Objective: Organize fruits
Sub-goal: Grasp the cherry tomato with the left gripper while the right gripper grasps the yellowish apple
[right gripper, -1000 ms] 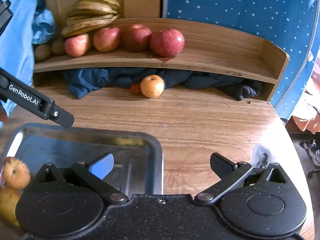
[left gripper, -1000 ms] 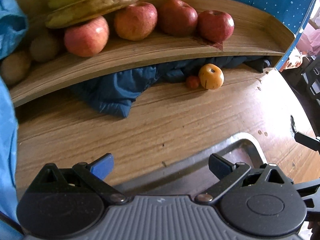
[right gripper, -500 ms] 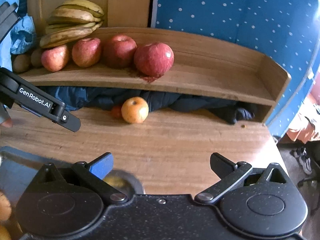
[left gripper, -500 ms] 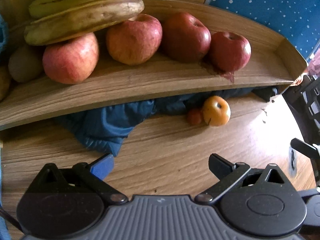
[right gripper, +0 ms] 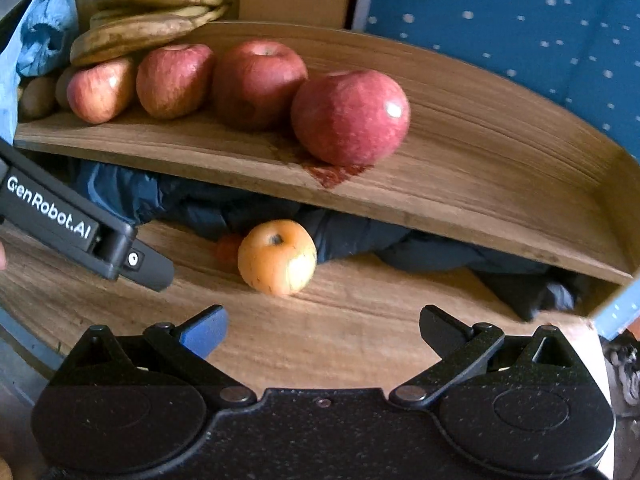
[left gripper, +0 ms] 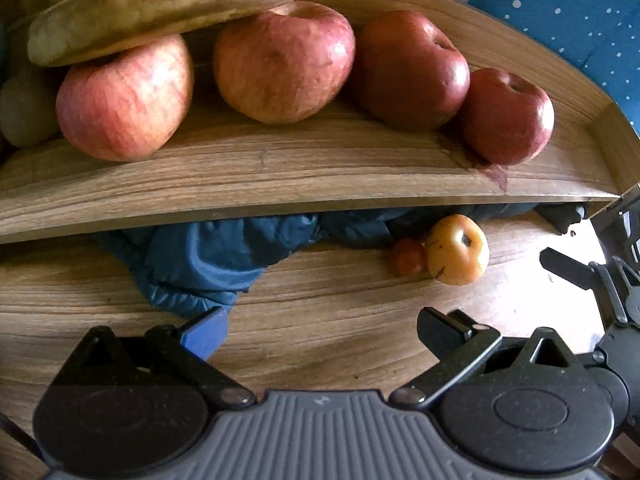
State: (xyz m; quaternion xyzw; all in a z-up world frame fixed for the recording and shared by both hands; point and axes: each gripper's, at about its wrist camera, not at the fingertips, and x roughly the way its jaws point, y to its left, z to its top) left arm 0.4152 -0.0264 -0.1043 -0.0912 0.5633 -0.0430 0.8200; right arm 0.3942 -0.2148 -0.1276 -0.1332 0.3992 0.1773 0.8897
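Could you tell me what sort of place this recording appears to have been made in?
Probably a lived-in home, not a lab. Apples and bananas sit on a curved wooden shelf over a wooden table, dark blue clothing is stuffed underneath, and a blue dotted fabric hangs behind.

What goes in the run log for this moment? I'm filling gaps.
left gripper: open, empty | right gripper: open, empty | yellow apple: on table under shelf | red apples: four on shelf
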